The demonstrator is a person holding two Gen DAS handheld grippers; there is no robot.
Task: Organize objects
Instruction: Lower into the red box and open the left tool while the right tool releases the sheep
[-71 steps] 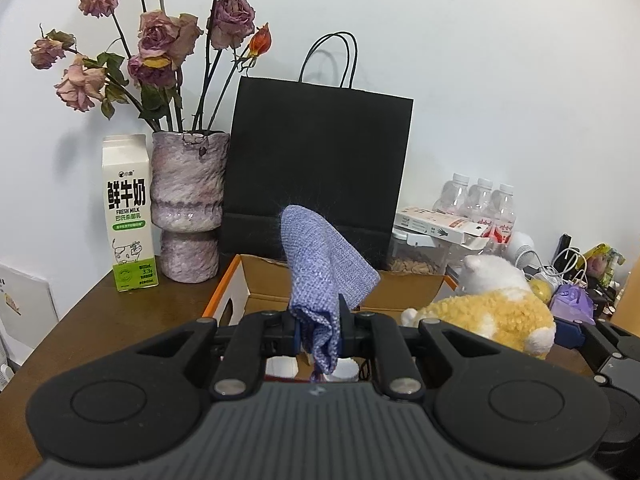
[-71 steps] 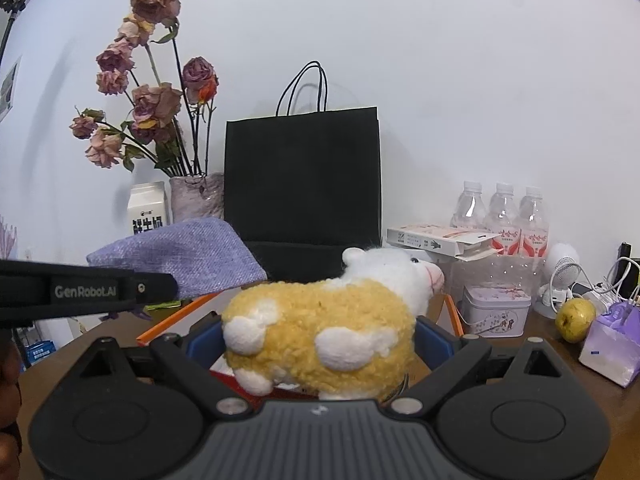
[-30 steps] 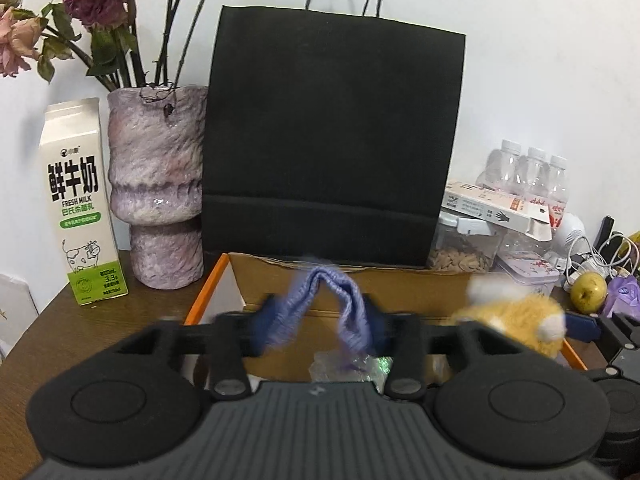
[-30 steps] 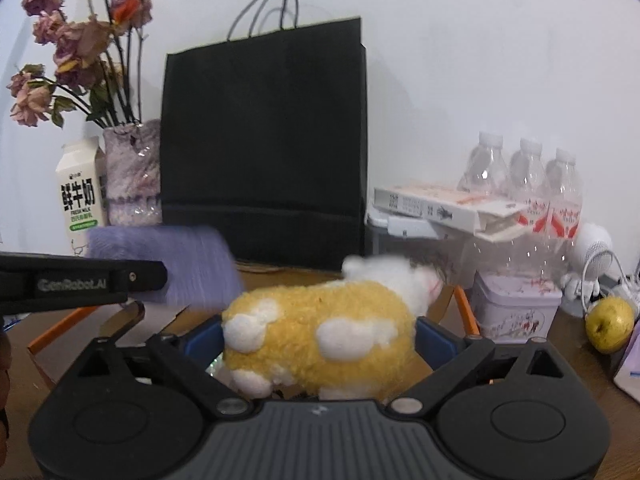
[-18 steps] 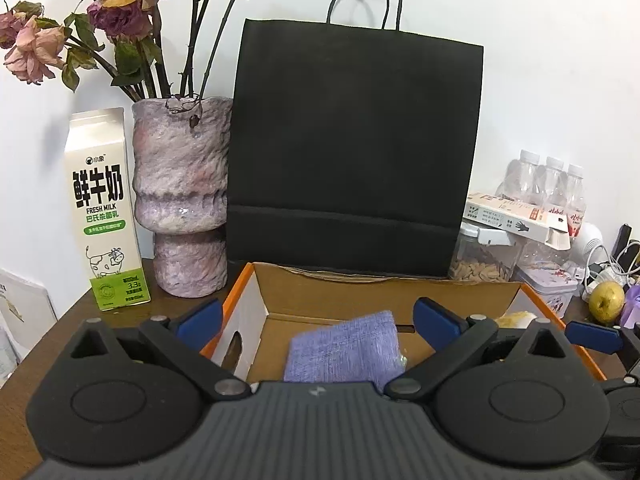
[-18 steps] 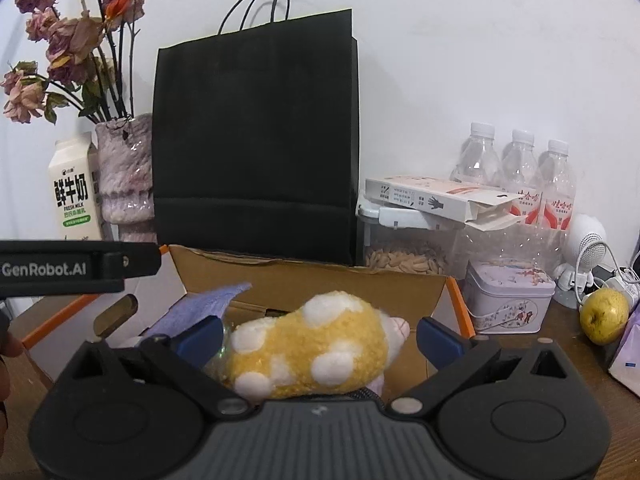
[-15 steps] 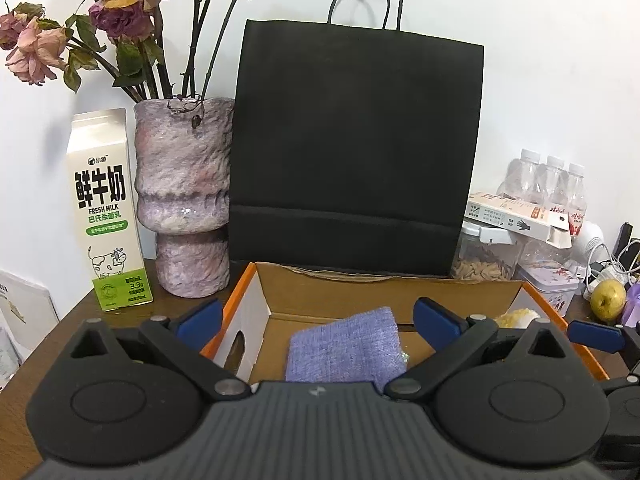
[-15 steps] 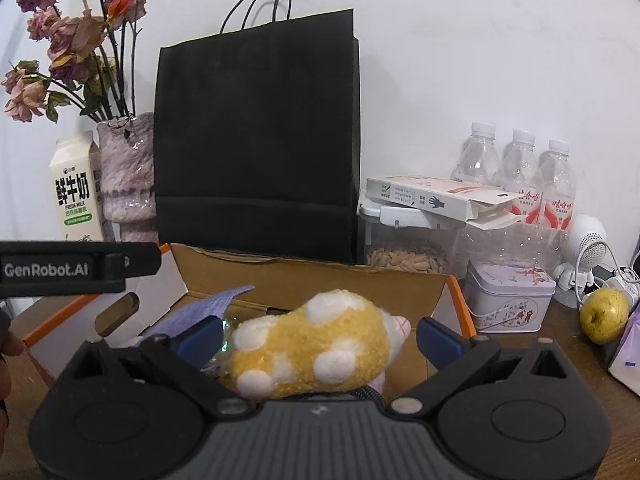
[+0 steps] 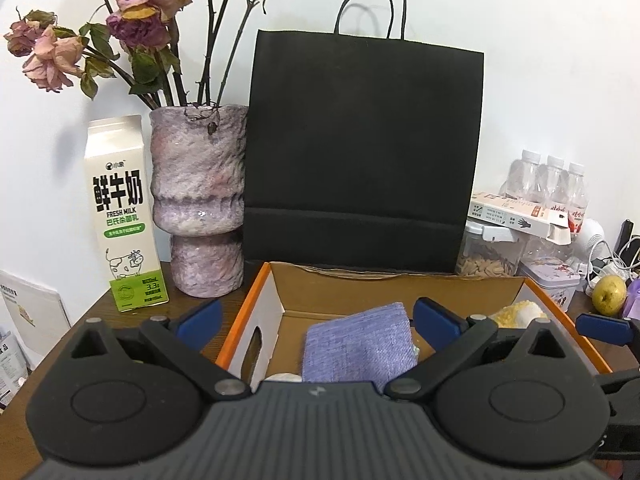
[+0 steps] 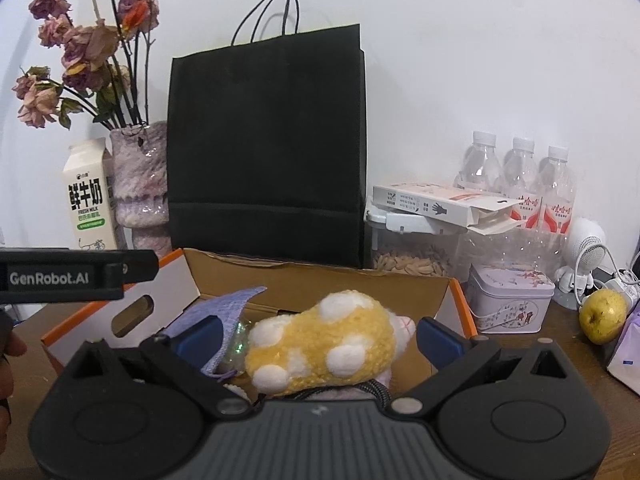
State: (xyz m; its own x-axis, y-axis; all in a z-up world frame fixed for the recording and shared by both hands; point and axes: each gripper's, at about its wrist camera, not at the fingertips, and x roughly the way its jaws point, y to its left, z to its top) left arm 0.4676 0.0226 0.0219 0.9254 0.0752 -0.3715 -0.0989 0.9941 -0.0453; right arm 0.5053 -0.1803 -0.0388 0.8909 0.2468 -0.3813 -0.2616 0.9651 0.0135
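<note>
Grippers both stood wide open and held nothing: left gripper above the cloth, right gripper with the plush between its spread pads, not pressed. Cloth and plush lay side by side inside the box; the plush rested on other contents, tipped toward the near wall.

Risks, as judged: a pad could snag the cloth's raised corner on the way out and drag it over the rim. The plush sat high on a loose pile and might roll if nudged. The two grippers hung close together, so a clash was possible. A push on the box could shove it into the bag behind it; the vase and milk carton stood near its left corner.

Counter was dark wood, crowded. On the right were bottles, a tin, a seed jar and a pear, against a plain white wall.
</note>
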